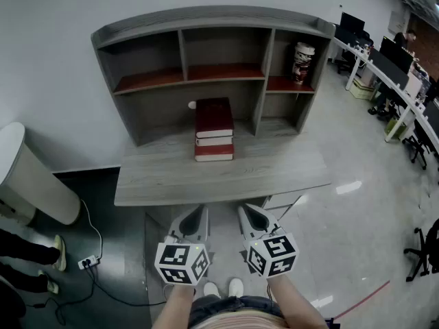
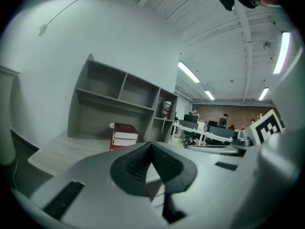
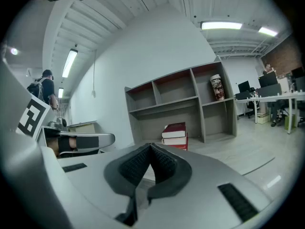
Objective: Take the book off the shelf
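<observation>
A stack of dark red books (image 1: 213, 129) lies on the grey desk (image 1: 274, 173) under the middle bay of the shelf unit (image 1: 206, 53); the books (image 2: 125, 135) also show in the left gripper view and the books (image 3: 175, 134) in the right gripper view. My left gripper (image 1: 194, 219) and right gripper (image 1: 254, 218) hang side by side below the desk's front edge, well short of the books. Both are shut with nothing between the jaws.
A patterned canister (image 1: 302, 62) stands in the right upper bay of the shelf. A white round bin (image 1: 31, 177) stands at the left, with a cable and power strip (image 1: 88, 262) on the floor. Office desks (image 1: 387, 67) and chairs fill the right side.
</observation>
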Available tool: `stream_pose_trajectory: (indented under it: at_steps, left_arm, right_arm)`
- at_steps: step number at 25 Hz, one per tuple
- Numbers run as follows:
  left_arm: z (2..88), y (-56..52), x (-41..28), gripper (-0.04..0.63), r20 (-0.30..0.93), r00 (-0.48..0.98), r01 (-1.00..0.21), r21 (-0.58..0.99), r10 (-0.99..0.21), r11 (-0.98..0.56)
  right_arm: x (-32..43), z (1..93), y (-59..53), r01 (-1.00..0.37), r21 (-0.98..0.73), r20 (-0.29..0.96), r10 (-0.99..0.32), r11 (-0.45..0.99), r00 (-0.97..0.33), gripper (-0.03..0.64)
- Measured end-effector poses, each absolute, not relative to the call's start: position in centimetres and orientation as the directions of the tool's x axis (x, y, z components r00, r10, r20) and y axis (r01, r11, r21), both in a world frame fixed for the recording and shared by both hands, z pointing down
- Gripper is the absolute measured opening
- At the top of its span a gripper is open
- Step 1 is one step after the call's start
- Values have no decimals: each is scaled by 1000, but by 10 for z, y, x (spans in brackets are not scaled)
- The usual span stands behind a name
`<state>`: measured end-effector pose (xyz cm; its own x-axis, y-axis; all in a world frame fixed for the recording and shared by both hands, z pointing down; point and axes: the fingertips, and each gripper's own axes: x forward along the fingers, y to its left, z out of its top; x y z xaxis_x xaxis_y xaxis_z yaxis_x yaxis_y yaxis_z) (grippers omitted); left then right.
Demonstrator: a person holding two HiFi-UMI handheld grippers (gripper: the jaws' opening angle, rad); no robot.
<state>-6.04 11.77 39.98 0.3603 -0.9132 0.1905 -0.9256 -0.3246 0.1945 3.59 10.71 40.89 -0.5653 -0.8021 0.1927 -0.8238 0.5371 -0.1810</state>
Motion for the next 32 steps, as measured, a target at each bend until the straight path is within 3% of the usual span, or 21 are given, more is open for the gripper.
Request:
stream_pose_trajectory:
  at_steps: [32]
  left_arm:
    - [395,87,-43,12,173,295,-944,206,-940,-258]
  right_arm:
    - [95,398,80,-803,-126,143,-790,583,-596,-2]
